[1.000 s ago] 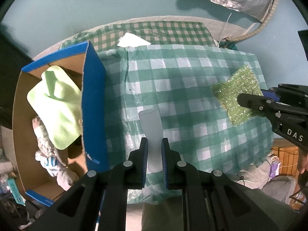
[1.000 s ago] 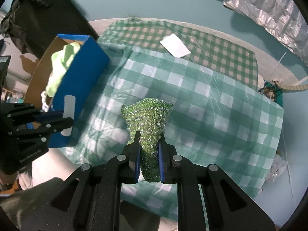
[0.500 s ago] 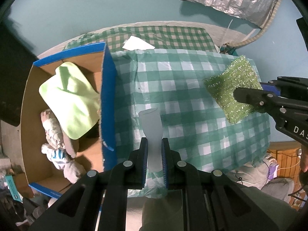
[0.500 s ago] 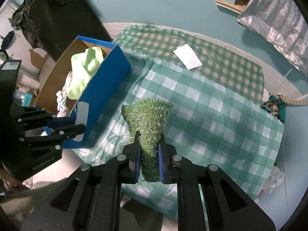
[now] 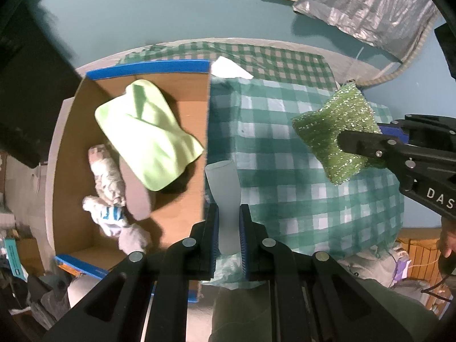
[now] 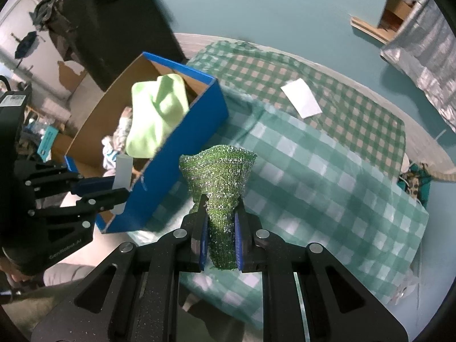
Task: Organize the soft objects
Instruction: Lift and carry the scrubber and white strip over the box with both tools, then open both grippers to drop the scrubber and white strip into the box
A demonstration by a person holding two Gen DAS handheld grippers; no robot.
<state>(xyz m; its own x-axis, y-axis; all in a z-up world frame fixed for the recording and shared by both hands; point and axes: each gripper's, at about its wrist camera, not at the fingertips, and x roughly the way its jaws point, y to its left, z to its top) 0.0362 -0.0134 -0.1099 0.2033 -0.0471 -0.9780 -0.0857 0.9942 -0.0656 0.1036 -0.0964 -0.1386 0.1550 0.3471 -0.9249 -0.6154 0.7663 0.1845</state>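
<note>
Soft things are what you are sorting, and you have one in each hand right now. Your left gripper [image 5: 229,228] is pinched tight on a pale grey-white strip [image 5: 225,191] that stands up stiffly between the pads, and it hangs right at the near wall of the blue cardboard box [image 5: 148,67]. Your right gripper [image 6: 219,239] is clamped on a glittery green scouring pad [image 6: 218,176], which fans out above the pads — it is out over the green checked cloth [image 6: 327,176], beside the box but not above its opening.

Inside the box you can see a light green cloth [image 5: 148,134] lying on top of a rolled grey-white bundle [image 5: 107,176] and some crumpled white fabric with blue marks [image 5: 107,216]. A white slip of paper [image 6: 302,98] lies apart on the darker checked cloth at the far side.

By the look of it you are in the carrying step: both items lifted, neither yet over the drop spot. The next move calls for bringing the strip past the box wall so it sits over the open floor — then loosening the pads. The scouring pad has further to travel, so mind that your two grippers do not crowd each other at the box rim.
</note>
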